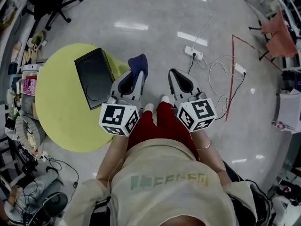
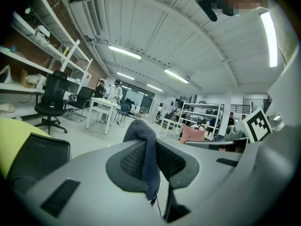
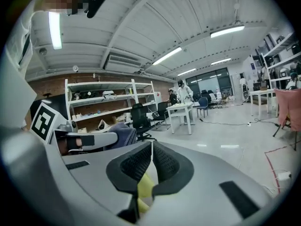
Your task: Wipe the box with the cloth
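Observation:
A flat black box (image 1: 94,76) lies on the round yellow table (image 1: 61,112) at the left. My left gripper (image 1: 134,74) is raised beside the table's right edge, shut on a dark blue cloth (image 1: 139,62) that sticks out past the jaw tips. In the left gripper view the cloth (image 2: 146,147) hangs pinched between the pads, and the box (image 2: 37,157) shows low at the left. To the right, over the floor, my right gripper (image 1: 181,76) is held level with its jaws shut and nothing between them (image 3: 151,157).
Power strips (image 1: 194,53) and white cables (image 1: 221,74) lie on the floor ahead of the right gripper. An office chair (image 1: 51,4) stands at the back left. Cluttered shelves (image 1: 21,79) line the left side. A pink chair (image 1: 280,36) is at the far right.

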`<act>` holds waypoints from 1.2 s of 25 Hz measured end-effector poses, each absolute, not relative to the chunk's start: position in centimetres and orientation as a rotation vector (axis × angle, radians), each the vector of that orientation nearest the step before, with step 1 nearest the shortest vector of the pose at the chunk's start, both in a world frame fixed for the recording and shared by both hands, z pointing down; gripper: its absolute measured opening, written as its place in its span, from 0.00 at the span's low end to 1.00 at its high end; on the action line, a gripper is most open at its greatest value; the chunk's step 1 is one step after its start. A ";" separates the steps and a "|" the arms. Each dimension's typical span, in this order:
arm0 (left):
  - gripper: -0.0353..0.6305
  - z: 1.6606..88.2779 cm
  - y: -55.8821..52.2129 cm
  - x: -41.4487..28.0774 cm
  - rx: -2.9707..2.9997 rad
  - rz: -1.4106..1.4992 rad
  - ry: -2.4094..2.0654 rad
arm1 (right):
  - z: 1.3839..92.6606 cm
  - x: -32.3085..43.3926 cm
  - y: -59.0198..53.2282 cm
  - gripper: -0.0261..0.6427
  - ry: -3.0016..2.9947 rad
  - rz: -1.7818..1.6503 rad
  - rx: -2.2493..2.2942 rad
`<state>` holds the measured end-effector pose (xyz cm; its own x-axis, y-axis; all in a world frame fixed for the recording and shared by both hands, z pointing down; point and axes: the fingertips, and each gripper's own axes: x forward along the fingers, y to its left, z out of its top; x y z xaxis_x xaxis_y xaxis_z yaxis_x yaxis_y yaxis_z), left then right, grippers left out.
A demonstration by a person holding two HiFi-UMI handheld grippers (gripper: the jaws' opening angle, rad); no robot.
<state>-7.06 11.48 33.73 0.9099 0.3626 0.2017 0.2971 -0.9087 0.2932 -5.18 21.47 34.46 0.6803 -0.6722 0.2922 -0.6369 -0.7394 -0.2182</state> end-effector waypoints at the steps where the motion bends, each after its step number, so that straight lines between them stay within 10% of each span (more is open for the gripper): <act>1: 0.15 33.7 11.1 -6.5 2.818 0.364 0.462 | 34.7 -4.3 20.9 0.10 1.128 -0.554 -2.768; 30: 0.15 33.3 -3.0 0.4 2.629 0.231 -1.073 | 36.5 10.2 -0.9 0.10 2.494 -0.654 -1.847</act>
<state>0.37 -2.97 33.29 0.7096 -0.6569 0.2549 -0.7036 -0.6800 0.2062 10.17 -0.87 36.49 -0.3215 -0.9094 0.2640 -0.9219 0.2369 -0.3065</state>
